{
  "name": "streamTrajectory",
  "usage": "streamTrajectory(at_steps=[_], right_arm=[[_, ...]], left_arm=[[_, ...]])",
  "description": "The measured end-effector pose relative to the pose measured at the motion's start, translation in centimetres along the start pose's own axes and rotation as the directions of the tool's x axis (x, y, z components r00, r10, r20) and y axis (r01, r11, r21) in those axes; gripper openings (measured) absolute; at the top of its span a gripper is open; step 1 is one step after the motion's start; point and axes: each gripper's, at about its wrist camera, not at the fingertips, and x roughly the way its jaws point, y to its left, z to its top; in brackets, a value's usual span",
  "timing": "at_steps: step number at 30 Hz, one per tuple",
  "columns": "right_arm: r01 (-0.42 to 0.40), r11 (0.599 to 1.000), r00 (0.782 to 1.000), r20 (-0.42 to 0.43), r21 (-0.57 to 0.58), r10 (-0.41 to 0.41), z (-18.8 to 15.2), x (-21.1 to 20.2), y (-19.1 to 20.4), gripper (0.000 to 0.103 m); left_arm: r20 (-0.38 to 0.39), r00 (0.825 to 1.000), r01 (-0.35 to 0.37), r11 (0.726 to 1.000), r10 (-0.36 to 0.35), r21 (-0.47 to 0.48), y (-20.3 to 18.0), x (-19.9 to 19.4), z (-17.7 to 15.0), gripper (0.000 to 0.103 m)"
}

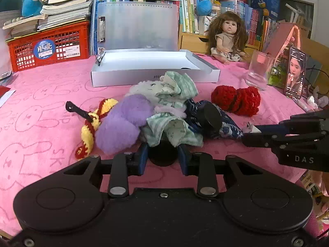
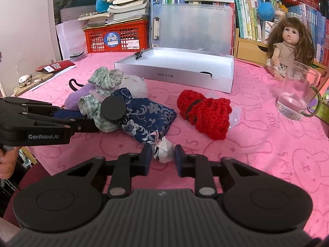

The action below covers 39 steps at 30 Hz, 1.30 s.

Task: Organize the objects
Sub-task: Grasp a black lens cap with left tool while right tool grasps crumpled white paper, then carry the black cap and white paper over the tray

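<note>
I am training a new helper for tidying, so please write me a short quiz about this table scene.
1. True or false: the red knitted item lies outside the white box.
2. The right gripper pinches: A) a pencil; B) a corner of the blue floral pouch; C) a book.
3. Which toy sits behind the glass mug?
Key: 1 true; 2 B; 3 the doll.

We cannot see the purple plush (image 2: 72, 99) whole, half hidden behind the left gripper (image 2: 96, 123); the crate (image 1: 47, 47) label is unreadable; the phone (image 1: 295, 75) text is too small.
</note>
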Motion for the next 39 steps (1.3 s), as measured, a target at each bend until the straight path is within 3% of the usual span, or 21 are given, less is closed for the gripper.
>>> streamTrajectory(at_steps=[17, 30, 39], right_arm=[[0.023, 1.0, 0.999, 0.027, -0.01, -0.023, -0.2, -1.7, 0.5, 0.027], [0.021, 0.999, 0.998, 0.061, 0.036, -0.023, 1.7, -2.6, -0.2, 0.027], [0.067, 0.994, 0.994, 0.078, 0.089, -0.074, 4.5, -2.2, -1.7, 0.027]], left_arm=[[0.018, 0.999, 0.045, 0.999, -0.046, 0.022, -1.1, -3.2, -0.9, 0.03], [0.112, 0.99, 0.085, 0.996, -0.087, 0.019, -1.4, -5.1, 2.7, 0.03], [0.151, 0.988, 0.042, 0.999, -0.041, -0.008, -0.1, -4.0, 6.5, 0.03]])
